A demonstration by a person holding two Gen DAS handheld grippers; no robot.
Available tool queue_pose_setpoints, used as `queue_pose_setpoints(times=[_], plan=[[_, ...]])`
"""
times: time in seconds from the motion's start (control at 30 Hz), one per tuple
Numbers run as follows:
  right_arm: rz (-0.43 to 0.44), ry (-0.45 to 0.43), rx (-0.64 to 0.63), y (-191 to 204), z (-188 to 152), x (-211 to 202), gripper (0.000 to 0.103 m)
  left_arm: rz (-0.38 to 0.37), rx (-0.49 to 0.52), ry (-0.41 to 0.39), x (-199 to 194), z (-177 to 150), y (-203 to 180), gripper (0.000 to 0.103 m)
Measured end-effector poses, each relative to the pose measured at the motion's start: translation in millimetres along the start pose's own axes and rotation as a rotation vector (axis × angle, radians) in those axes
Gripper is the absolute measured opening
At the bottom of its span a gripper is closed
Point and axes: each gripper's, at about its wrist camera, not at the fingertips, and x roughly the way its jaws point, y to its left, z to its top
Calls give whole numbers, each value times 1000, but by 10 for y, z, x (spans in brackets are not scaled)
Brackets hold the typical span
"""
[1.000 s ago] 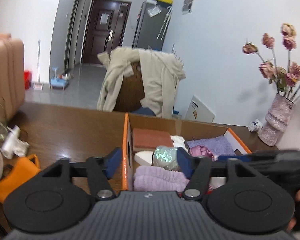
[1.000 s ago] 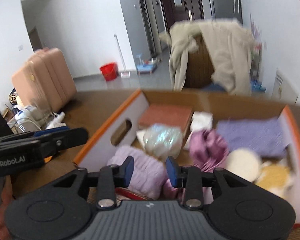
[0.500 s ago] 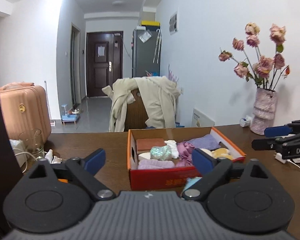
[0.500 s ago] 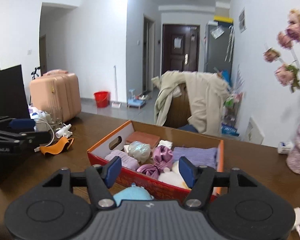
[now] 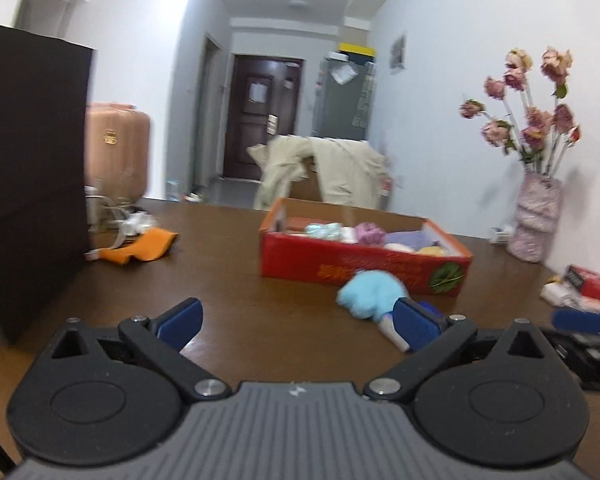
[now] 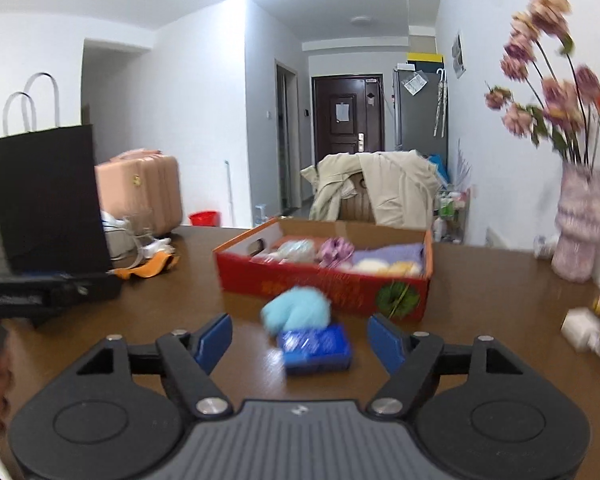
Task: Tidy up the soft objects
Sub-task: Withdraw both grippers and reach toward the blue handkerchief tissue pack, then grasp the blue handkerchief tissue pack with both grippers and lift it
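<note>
A red cardboard box point(image 5: 364, 264) point(image 6: 324, 280) stands on the brown table and holds several soft items in purple, white, yellow and green. A light blue fluffy object point(image 5: 370, 294) point(image 6: 298, 310) lies on the table just in front of the box. A blue packet point(image 6: 316, 346) lies next to it, nearer to me. My left gripper point(image 5: 300, 322) is open and empty, well back from the box. My right gripper point(image 6: 300, 340) is open and empty, with the blue packet lying between and beyond its fingertips. The right gripper also shows at the left wrist view's right edge point(image 5: 580, 322).
A tall black paper bag point(image 5: 28, 184) point(image 6: 44, 200) stands at the left. An orange cloth point(image 5: 140, 246) and white clutter lie beside it. A vase of pink flowers point(image 5: 536, 220) point(image 6: 578, 224) stands at the right, with small boxes point(image 5: 584, 284) near the right edge.
Both grippers have pulled back from over the box and now sit low near the table's front. Both have opened wider. The blue fluffy object and blue packet have come into view.
</note>
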Motion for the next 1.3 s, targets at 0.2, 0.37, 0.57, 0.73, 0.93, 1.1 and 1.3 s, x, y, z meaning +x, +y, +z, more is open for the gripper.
queue_pose_setpoints(times=[0.2, 0.37, 0.57, 0.73, 0.93, 1.1, 1.3], plan=[[25, 59, 101, 9, -457, -236, 74, 9, -36, 62, 15, -119, 16, 103], [6, 72, 117, -79, -479, -186, 73, -12, -50, 115, 214, -115, -80, 103], [-19, 106, 148, -268, -435, 33, 59, -36, -60, 169, 509, -119, -157, 103], [-10, 144, 151, -400, -332, 338, 53, -83, -78, 226, 855, -60, -281, 103], [18, 170, 155, -572, -124, 854, 44, -139, -80, 254, 1331, 24, -513, 91], [68, 203, 196, -706, 16, 1320, 38, -238, -120, 360, 1729, 26, -630, 69], [121, 246, 296, -877, -20, 1741, 30, -321, -156, 438, 2007, -50, -668, 33]])
